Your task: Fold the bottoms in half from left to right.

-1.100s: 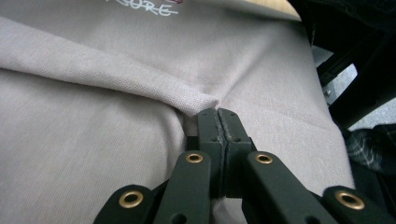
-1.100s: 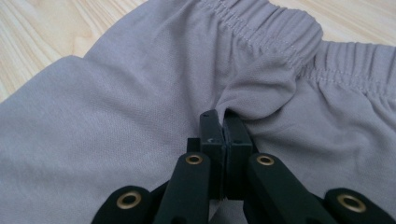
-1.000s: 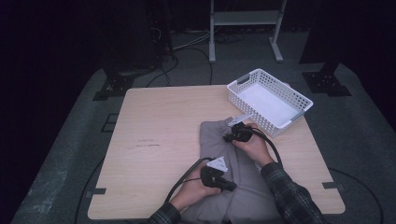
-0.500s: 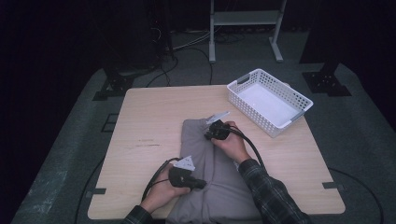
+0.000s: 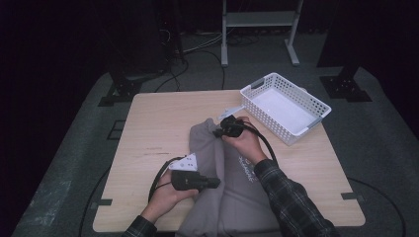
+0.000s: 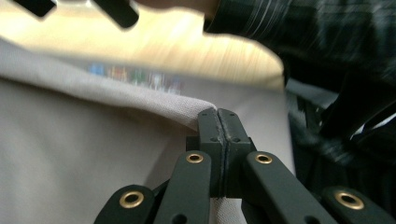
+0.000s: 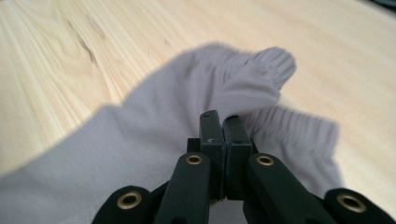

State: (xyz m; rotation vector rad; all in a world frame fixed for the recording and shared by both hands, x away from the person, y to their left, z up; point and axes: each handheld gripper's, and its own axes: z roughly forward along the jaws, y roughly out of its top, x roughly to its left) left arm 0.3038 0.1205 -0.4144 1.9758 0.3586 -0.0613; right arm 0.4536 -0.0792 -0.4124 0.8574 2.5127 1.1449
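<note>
Garment: we see the grey sweatshirt lying on the counter, its lower part hanging off the near edge
Left gripper: jaws closed, pinching a fold of the fabric
Right gripper: jaws closed on the cloth near the ribbed cuff
Handling: we judge it soft, light and limp, so it will sag between our two grips
Hold: we favour seams and ribbed edges
Nearby: white basket, apart from the cloth

My left gripper and right gripper are black, each trailing a thick black cable; the left carries a grey three-cornered plate. Brass rivets stud the linkages (four each). Sleeves are dark plaid.
</note>
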